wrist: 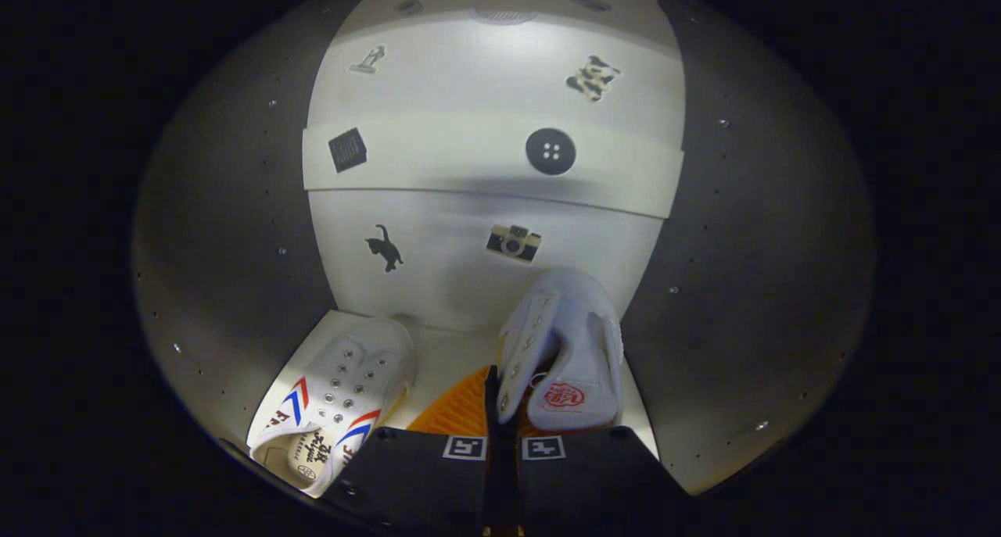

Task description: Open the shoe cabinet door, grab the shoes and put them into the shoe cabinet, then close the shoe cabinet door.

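I am looking into the open shoe cabinet (469, 271), with its white back wall ahead. A white shoe with red and blue stripes (340, 400) lies on the cabinet floor, left of my fingers. A second white shoe (567, 349) hangs tilted just ahead and right of the fingers, toe toward the back wall. My gripper (500, 388) is shut on this shoe's side edge by the eyelets. The orange left finger (461, 408) shows beside it; the right finger is hidden under the shoe.
A white shelf (438, 158) crosses the cabinet above the shoes. Small stickers dot the back wall. Grey side walls (235, 232) close in left and right. A strip of bare floor (450, 349) lies between the two shoes.
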Tool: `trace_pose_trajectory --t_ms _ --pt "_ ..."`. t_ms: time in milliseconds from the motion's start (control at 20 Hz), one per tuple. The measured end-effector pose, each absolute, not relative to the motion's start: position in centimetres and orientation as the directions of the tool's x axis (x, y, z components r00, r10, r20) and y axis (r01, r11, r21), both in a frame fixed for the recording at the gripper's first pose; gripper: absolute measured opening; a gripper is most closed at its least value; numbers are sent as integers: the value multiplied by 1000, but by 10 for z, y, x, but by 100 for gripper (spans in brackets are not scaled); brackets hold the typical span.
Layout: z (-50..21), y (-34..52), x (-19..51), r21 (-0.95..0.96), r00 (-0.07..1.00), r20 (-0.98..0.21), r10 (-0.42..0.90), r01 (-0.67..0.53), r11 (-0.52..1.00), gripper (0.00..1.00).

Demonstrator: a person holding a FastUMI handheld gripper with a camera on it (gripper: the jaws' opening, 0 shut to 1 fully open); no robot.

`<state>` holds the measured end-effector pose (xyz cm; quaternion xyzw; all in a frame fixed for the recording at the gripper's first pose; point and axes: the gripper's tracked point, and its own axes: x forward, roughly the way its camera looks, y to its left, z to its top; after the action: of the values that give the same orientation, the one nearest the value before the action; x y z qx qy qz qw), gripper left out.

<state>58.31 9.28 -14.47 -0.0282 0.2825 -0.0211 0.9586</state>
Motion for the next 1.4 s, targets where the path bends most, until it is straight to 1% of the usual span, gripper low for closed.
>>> trace_pose_trajectory --t_ms 100,150,200,300,350,550,700,750,900,1050,1200,1300,1400 --pt "-152 95 586 -45 830 -555 -49 29 999 3" --pt "-157 92 588 -52 824 -564 -57 33 998 6" --pt "-163 92 586 -52 816 -576 -50 24 998 11" --pt "-162 94 585 -37 822 -568 -38 21 999 26" --pt "-157 91 583 -53 833 -551 -60 37 998 35" --pt "-138 107 562 1 861 -508 -9 12 1000 72" --pt "-120 102 528 -34 896 -440 -54 43 998 100" --pt "-106 101 513 -48 914 -401 -71 57 997 98" --pt "-65 108 461 -66 953 -294 -78 61 996 98" --pt "-30 129 396 -31 978 -208 -30 24 999 98" --pt "-6 147 322 -49 994 -105 28 -33 998 98" --pt "-4 162 268 -14 993 -84 89 -90 996 98" --pt "-6 163 225 4 991 -79 104 -104 995 98"
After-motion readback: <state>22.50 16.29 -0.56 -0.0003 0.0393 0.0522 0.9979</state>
